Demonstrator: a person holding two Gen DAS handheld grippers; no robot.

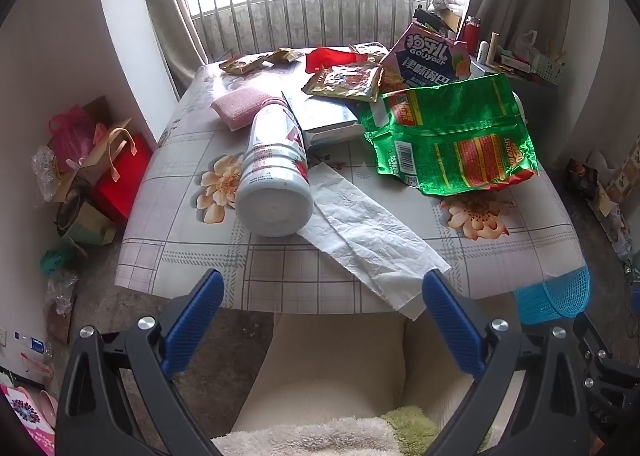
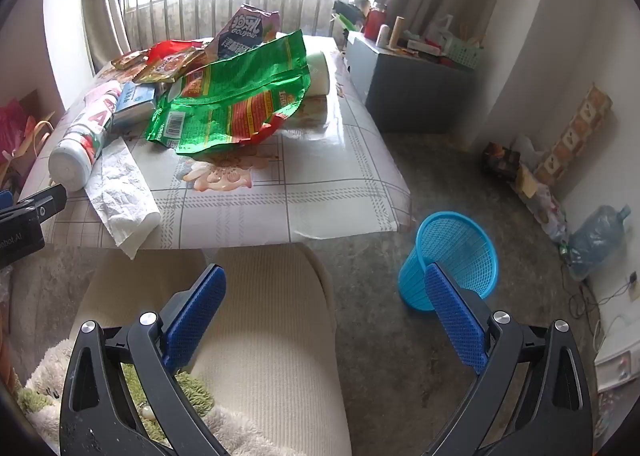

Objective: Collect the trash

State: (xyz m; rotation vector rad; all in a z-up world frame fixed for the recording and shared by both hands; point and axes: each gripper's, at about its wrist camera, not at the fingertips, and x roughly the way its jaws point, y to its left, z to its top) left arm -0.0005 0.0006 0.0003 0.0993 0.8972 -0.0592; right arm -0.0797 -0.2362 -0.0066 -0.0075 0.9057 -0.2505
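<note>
Trash litters a table (image 1: 280, 276) with a plaid flowered cloth. A white bottle (image 1: 276, 172) lies on its side, its base toward me. A crumpled white tissue (image 1: 368, 240) hangs over the near edge. A big green snack bag (image 1: 448, 136) lies right of them, and a purple bag (image 1: 424, 56) and gold wrappers (image 1: 344, 80) behind. My left gripper (image 1: 324, 296) hovers open just short of the table edge, empty. My right gripper (image 2: 324, 288) is open above a person's cream trouser legs (image 2: 264, 316). A blue mesh bin (image 2: 452, 256) stands on the floor right of the table.
A pink sponge (image 1: 240, 104) and a blue-white packet (image 1: 324, 116) lie mid-table. Bags and clutter (image 1: 88, 172) crowd the floor left of the table. A grey cabinet (image 2: 408, 92) stands beyond the table on the right, with a water jug (image 2: 596, 236) by the wall.
</note>
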